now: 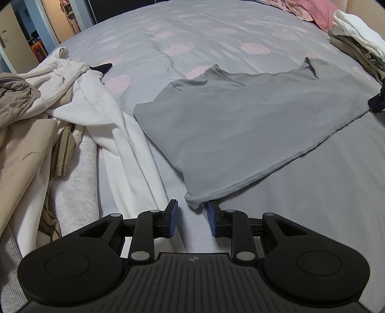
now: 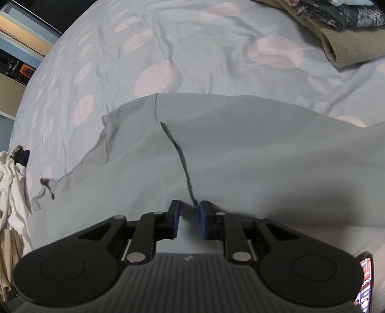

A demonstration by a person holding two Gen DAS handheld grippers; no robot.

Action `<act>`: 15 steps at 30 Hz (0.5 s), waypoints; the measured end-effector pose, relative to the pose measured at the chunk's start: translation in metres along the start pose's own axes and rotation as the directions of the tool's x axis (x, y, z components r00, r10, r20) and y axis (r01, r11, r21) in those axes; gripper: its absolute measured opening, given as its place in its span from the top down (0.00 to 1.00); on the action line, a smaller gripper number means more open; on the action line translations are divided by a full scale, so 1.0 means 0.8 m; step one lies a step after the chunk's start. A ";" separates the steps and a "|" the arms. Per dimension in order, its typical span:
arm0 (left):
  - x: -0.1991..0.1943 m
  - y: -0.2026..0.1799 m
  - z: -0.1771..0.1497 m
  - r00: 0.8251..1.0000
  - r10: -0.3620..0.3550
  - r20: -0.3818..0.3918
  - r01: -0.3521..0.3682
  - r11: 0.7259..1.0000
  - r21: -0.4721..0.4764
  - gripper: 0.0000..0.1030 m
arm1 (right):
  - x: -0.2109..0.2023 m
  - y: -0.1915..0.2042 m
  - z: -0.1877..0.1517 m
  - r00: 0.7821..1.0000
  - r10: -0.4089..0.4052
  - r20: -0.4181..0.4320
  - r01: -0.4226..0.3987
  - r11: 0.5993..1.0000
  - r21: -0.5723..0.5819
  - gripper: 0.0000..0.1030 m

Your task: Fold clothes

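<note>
The left gripper (image 1: 192, 209) sits low over the bed, its blue pads (image 1: 173, 218) spread apart with nothing between them; the near corner of the grey shirt (image 1: 240, 134) lies just ahead of the gap, close to the right pad but not pinched. The right gripper (image 2: 188, 209) is at the shirt's (image 2: 216, 156) opposite side, its pads (image 2: 203, 222) set a little apart with cloth bunched up at their tips and a dark hem line running straight into the gap; the pads have not met, and whether they actually pinch the cloth cannot be told. From the left view, this gripper shows only as a dark shape at the far right edge (image 1: 377, 100), at the shirt's corner. The shirt lies spread on the bedspread (image 1: 192, 41), hem toward the left gripper, neckline farther off, mostly flat with one sleeve folded in. Left of it, touching or nearly touching its edge, a white garment (image 1: 125, 144) trails down the bed, and beyond that sits a heap (image 1: 26, 134) of beige, striped and brown clothes. A dark sock (image 1: 102, 68) lies near the top of the white garment. Farther away on the right, a stack (image 1: 358, 45) of folded clothes rests on the grey, pink-spotted bedspread, white on top. At the far end there is pink bedding (image 1: 315, 10). A phone (image 2: 364, 284) shows at the lower right edge of the right view.
</note>
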State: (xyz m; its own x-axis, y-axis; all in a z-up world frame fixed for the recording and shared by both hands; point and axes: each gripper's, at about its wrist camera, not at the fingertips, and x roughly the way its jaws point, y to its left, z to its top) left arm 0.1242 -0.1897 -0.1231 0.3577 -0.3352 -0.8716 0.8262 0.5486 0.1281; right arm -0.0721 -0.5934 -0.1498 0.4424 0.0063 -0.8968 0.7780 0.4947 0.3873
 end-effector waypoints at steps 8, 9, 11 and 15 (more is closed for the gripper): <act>0.000 0.002 -0.002 1.000 0.001 0.004 -0.001 1.000 0.003 0.75 | -0.029 0.011 0.002 0.996 0.014 0.086 -0.011 0.999 -0.032 0.97; 0.000 0.002 -0.002 1.000 0.000 0.005 0.000 1.000 0.003 0.75 | -0.036 0.011 0.004 0.994 0.016 0.106 -0.013 0.999 -0.030 0.97; 0.000 0.001 -0.002 1.000 -0.001 0.008 0.001 1.000 0.006 0.75 | -0.048 0.005 0.008 0.992 0.014 0.123 -0.013 1.000 -0.006 0.98; -0.002 -0.001 -0.002 1.000 -0.010 0.018 0.009 1.000 0.019 0.75 | -0.053 -0.004 0.012 0.986 -0.075 0.151 0.074 0.997 0.017 0.98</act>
State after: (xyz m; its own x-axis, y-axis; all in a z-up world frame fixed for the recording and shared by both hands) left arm 0.1222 -0.1885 -0.1224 0.3574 -0.3539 -0.8643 0.8378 0.5304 0.1292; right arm -0.0890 -0.6038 -0.1109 0.4446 -0.1623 -0.8809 0.8161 0.4787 0.3237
